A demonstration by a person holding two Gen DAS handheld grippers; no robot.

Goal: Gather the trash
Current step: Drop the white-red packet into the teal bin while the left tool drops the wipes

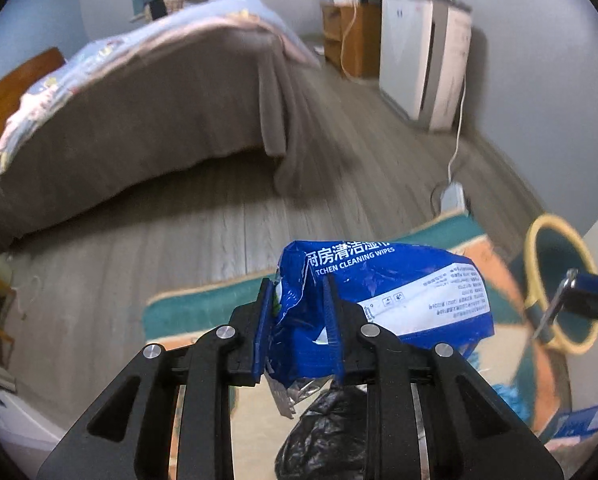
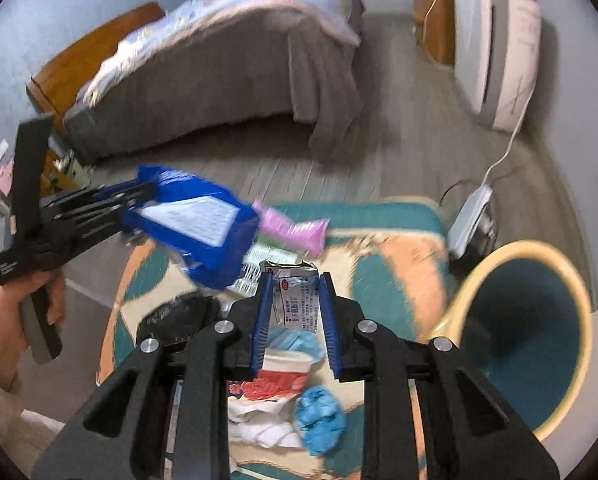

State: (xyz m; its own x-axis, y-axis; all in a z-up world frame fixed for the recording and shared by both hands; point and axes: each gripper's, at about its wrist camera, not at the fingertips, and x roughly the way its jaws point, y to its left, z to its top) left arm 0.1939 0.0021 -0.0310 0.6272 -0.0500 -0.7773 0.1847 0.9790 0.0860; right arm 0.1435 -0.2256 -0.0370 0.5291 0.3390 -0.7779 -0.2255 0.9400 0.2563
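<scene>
**Both grippers hold wrappers above the rug, bin at the right**

Much here is hard to read. The right wrist view is smeared by motion, so the pink packet (image 2: 295, 232) on the rug (image 2: 395, 280) shows no legible print, and the far end of the silver wrapper (image 2: 295, 300) is crumpled, its small red and dark print too fine to make out. In the left wrist view the crumpled black plastic bag (image 1: 327, 432) is partly hidden behind the gripper frame, and the right gripper (image 1: 579, 300) is cut off by the right edge.

The blue wipes pack (image 1: 379, 292) carries white Chinese characters and the English "TCHEN CLEANING WIPES", its first letters lost in a fold; a white panel of tiny text sits at its right end.

The left gripper (image 1: 299, 308) is clenched on the near, crushed end of that pack, which is lifted above the rug. Seen from the right wrist, the left gripper (image 2: 139, 200) and its pack (image 2: 195, 220) hang at the left, a hand (image 2: 15, 312) on the grip. The right gripper (image 2: 295, 320) is grasping the silver wrapper between its blue pads.

Below it on the rug lie a red and white wrapper (image 2: 279, 376), a blue crumpled glove (image 2: 319, 420) and white tissue (image 2: 259, 428). The yellow-rimmed teal bin (image 2: 531, 344) stands at the near right. Farther off are a bed (image 1: 159, 92), a white appliance (image 1: 423, 56) and a power strip (image 2: 471, 216) on the wood floor (image 1: 139, 240).
</scene>
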